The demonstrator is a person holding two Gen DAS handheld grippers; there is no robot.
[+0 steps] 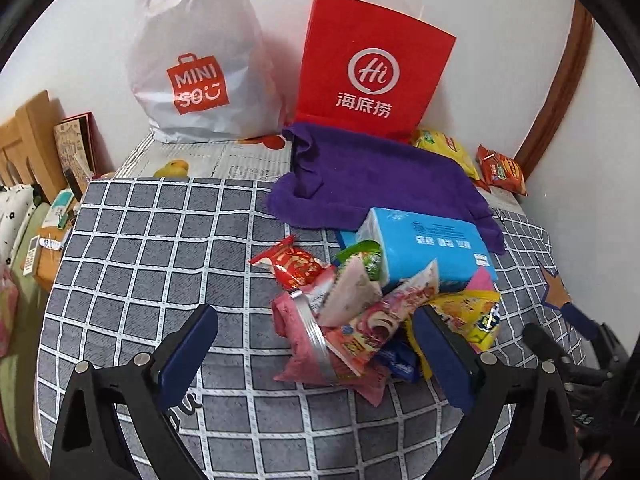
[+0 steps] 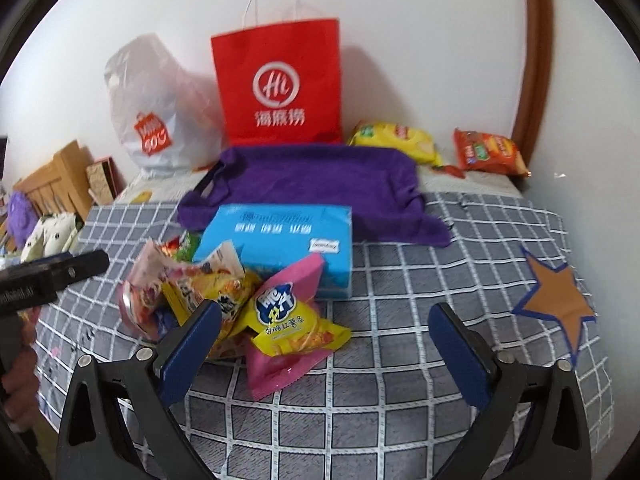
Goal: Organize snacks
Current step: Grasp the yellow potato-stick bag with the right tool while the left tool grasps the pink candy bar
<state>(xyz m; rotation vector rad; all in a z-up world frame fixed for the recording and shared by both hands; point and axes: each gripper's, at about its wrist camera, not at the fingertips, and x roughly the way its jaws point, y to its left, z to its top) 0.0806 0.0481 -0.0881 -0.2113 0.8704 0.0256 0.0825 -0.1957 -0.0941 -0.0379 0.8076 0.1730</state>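
The grey checked cloth [image 1: 160,248] covers the table under both my grippers, with an orange star patch [image 2: 556,300] stitched on at its right side. At the far edge, against the wall, a white plastic shopping bag [image 1: 200,60] stands on the left and a red paper bag [image 1: 372,68] stands upright just right of it. A purple towel [image 2: 320,188] lies rumpled in front of the red bag. Touching its near edge is a blue tissue pack [image 2: 288,244], and heaped against that pack, near me, is the pile of snacks [image 1: 352,304]: red, pink and yellow packets tumbled over one another. A pink and yellow chip packet [image 2: 292,328] lies on the pile's right side. Two more packets sit well apart from the pile at the far right by the wall, a yellow bag [image 2: 400,140] and an orange bag [image 2: 488,152].

My left gripper [image 1: 316,332] hangs above the pile with its fingers spread wide, holding nothing. My right gripper [image 2: 324,332] is likewise spread wide and empty, above the chip packet.
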